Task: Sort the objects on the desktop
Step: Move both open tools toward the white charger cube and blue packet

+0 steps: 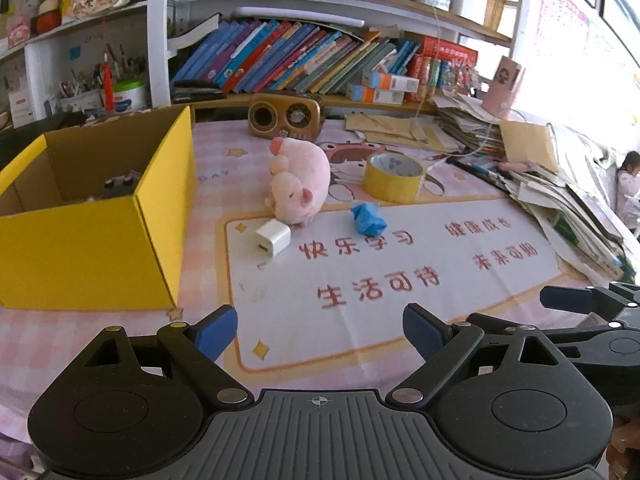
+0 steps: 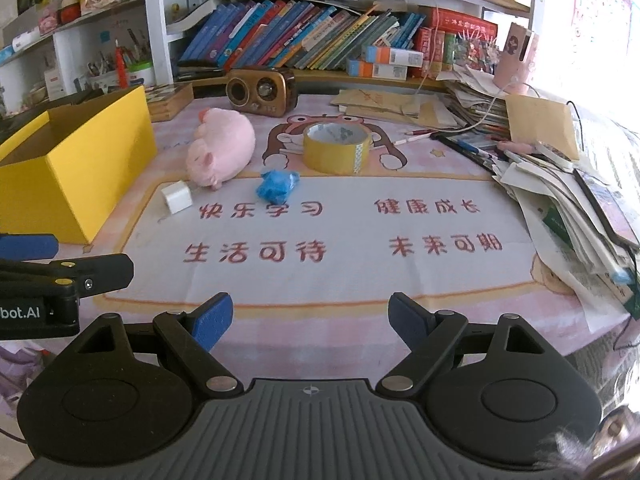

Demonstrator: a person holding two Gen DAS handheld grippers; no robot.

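A pink plush pig (image 1: 298, 182) (image 2: 222, 148) lies mid-desk on the mat. A white charger cube (image 1: 273, 237) (image 2: 177, 197) sits just in front of it. A crumpled blue wrapper (image 1: 368, 218) (image 2: 277, 185) and a yellow tape roll (image 1: 394, 177) (image 2: 337, 147) lie to the right. An open yellow box (image 1: 92, 236) (image 2: 72, 168) stands at the left with a dark object (image 1: 120, 184) inside. My left gripper (image 1: 320, 332) is open and empty, near the desk's front edge. My right gripper (image 2: 310, 322) is open and empty, beside the left one.
A brown retro radio (image 1: 285, 114) (image 2: 262, 90) stands at the back before a bookshelf row (image 1: 304, 60). A messy stack of papers and envelopes (image 1: 560, 184) (image 2: 560, 184) fills the right side. A pink cup (image 1: 504, 88) stands at the back right.
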